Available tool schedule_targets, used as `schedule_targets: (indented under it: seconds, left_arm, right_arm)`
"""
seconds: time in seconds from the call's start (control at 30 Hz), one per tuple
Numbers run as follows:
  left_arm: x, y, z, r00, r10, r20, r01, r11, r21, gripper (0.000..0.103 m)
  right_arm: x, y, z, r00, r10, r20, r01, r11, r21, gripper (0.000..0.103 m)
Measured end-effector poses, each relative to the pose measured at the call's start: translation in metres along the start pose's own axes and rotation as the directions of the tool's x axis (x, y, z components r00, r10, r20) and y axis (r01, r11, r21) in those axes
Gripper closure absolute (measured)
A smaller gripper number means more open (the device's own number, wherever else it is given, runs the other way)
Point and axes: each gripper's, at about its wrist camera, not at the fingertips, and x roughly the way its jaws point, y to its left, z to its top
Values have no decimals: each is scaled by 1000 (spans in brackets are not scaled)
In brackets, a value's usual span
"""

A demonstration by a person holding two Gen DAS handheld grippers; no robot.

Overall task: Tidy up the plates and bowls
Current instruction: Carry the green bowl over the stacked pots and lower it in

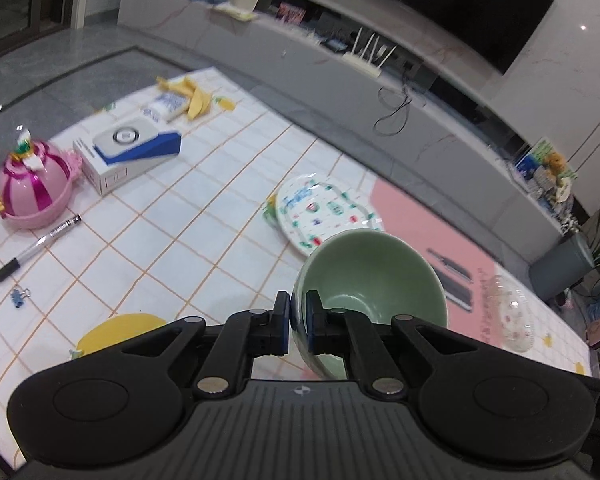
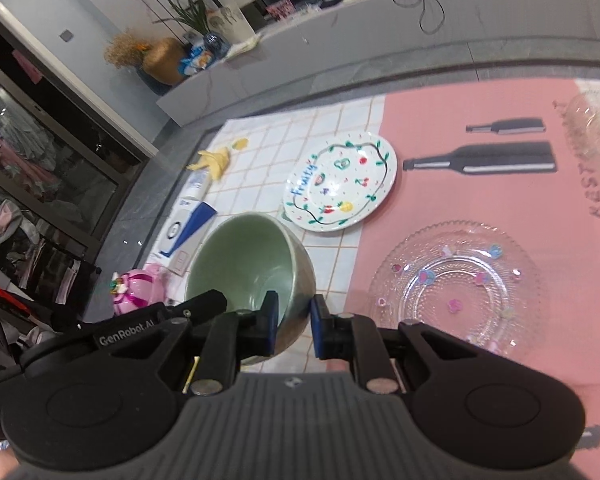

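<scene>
- Left wrist view: the left gripper (image 1: 298, 322) has its jaws clamped on the near rim of a green bowl (image 1: 374, 276), one pad outside the wall and one inside. The bowl tilts with its mouth toward the camera; its lower edge is cut off behind the gripper body.
- Beyond it a painted plate (image 1: 320, 210) lies on the tabletop (image 1: 204, 184), its near edge hidden by the bowl. A clear glass dish (image 1: 512, 312) on the pink mat (image 1: 412, 216) is faint and hard to make out.
- At left lie a pink toy pot (image 1: 34, 188), a pen (image 1: 32, 252) and a white box (image 1: 128, 154), all blurred.
- Right wrist view: the right gripper (image 2: 294, 326) grips the same green bowl (image 2: 248, 264) by its rim, jaws closed on the wall. The bowl's base is hidden behind the gripper.
- The painted plate (image 2: 342, 182) straddles the edge of the pink mat (image 2: 460, 208); a clear glass plate (image 2: 456, 284) sits nearer, its near rim behind the gripper. Another glass piece (image 2: 596, 124) is cut off at the right edge.
</scene>
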Motion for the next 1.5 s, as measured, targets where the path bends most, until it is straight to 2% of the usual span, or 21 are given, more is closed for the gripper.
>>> schedule_targets:
  seconds: [0.2,0.37,0.7,1.0,1.5]
  left_arm:
    - [-43,-15,-13,999,-11,33,10,999,32,95]
    - [-73,-26,-31,998,16,56,-19,998,64,95]
    - [-100,-25,-69,1000,4,16,-5,999,37,94]
    - [-107,-26,-93,999,39,-13,-39,999,38,93]
    - [-83,-17,-107,991,80,-110,-81,997,0,92]
  right_arm:
    - [-49,5,-17,998,36,44,-35,999,-19,88]
    - [-77,4,-40,997,62,44,-62,998,0,88]
    - [-119,-3,-82,995,70,66,-69,998,-8,88]
    - [-126,-11,-97,996,83,40,-82,996,-31,89]
    - [-102,-26,-102,997,62,-42,-62,998,-14,90]
